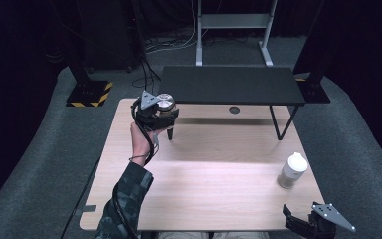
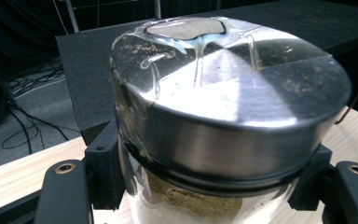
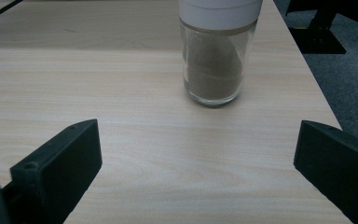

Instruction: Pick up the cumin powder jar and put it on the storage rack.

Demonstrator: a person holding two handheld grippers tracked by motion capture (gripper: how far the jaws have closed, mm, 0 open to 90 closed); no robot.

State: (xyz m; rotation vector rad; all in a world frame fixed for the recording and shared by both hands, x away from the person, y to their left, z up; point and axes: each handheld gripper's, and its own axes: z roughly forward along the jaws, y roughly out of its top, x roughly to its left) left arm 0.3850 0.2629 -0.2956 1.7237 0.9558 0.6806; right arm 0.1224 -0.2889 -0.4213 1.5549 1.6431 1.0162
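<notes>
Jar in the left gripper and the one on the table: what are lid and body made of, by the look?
Held jar: brushed metal lid, streaky glare; clear body, probably glass. Table jar: matte white lid, likely plastic; transparent glass-like body showing brown powder.

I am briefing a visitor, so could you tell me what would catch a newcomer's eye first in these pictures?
First, the left gripper, raised near the table's far left, shut on a glass jar with a shiny metal lid. Next, the white-capped jar of brownish powder standing near the right edge, with the right gripper open at the near right corner. Behind runs a low black shelf.
</notes>
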